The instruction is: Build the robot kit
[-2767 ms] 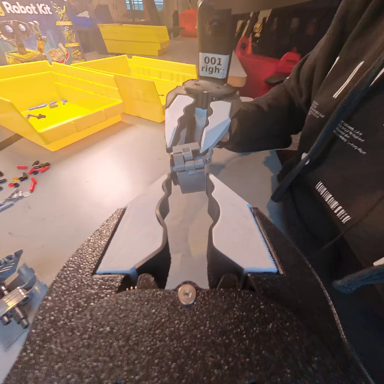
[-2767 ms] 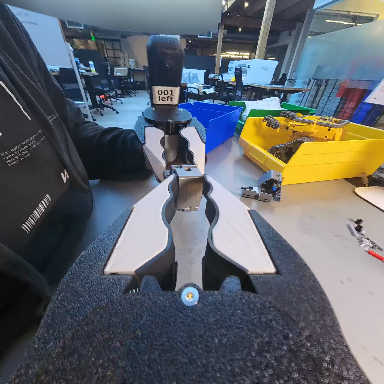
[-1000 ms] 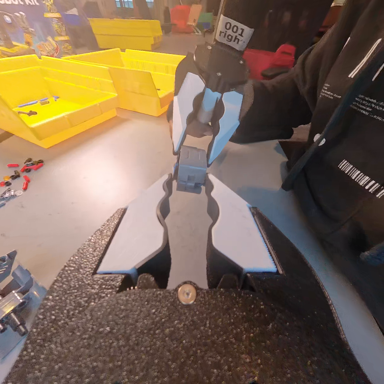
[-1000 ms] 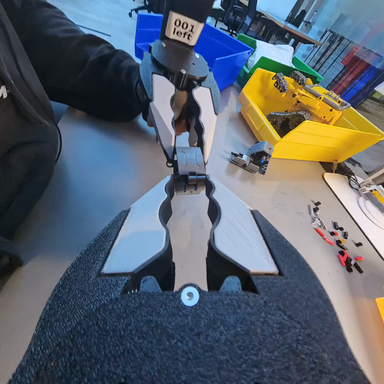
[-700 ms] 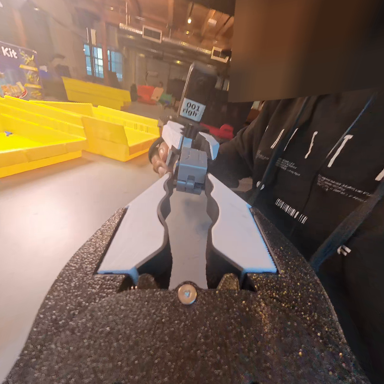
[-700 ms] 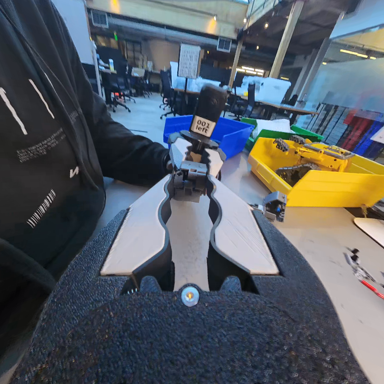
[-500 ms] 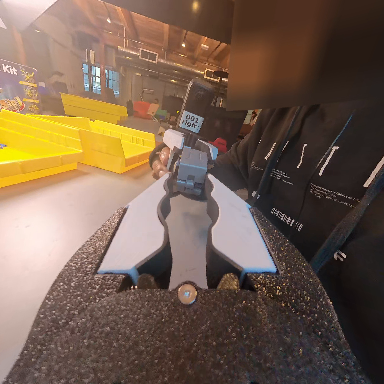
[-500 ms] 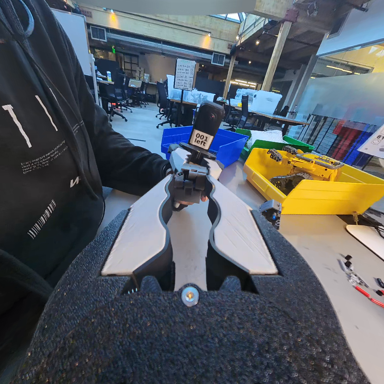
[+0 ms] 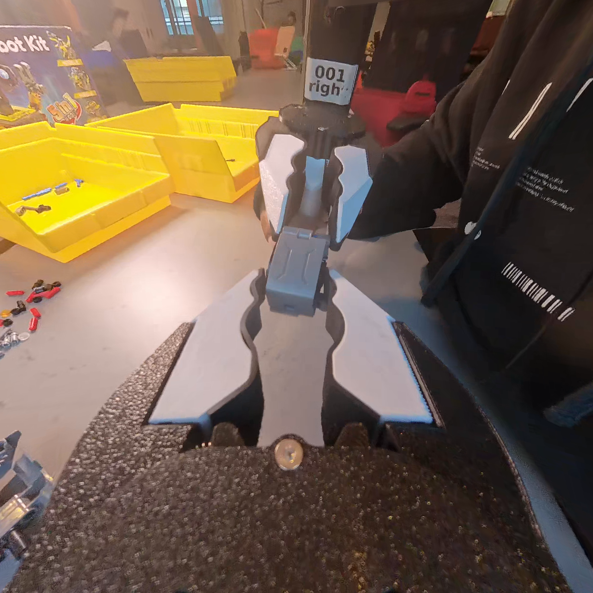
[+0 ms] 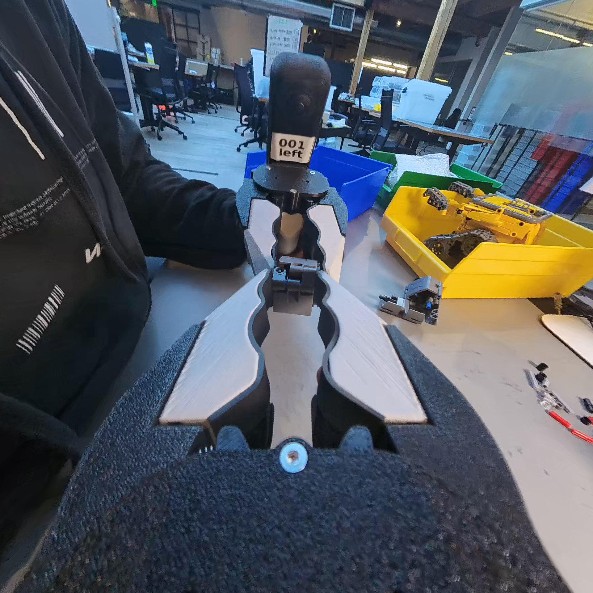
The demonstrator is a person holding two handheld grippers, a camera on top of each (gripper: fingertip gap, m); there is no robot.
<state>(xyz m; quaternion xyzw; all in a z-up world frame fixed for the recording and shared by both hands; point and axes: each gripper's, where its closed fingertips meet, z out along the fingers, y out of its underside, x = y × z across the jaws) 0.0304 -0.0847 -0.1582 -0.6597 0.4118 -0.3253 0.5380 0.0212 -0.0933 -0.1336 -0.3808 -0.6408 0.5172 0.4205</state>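
Note:
A grey building-block assembly (image 9: 288, 266) is held above the table between both grippers, which face each other. My left gripper (image 9: 293, 282) is shut on its near end, with a flat panelled face turned up to this view. My right gripper (image 10: 293, 280) is shut on the other end (image 10: 292, 298), where dark grey connectors and a blue pin show. The right gripper also shows in the left wrist view (image 9: 306, 237). The left gripper also shows in the right wrist view (image 10: 295, 266). A person's black sleeves hold both tools.
Yellow bins (image 9: 96, 199) stand at the back left, with small red and black parts (image 9: 32, 298) on the grey table. A yellow bin (image 10: 513, 266) holds a yellow tracked model. A blue bin (image 10: 353, 179), a small grey assembly (image 10: 410, 301) and loose parts (image 10: 552, 398) lie to the right. My left and right fingertips are right by each other.
Both grippers have tipped down towards the table again, still shut on the grey assembly. The assembly has turned, so its flat panelled face now shows in the left wrist view.

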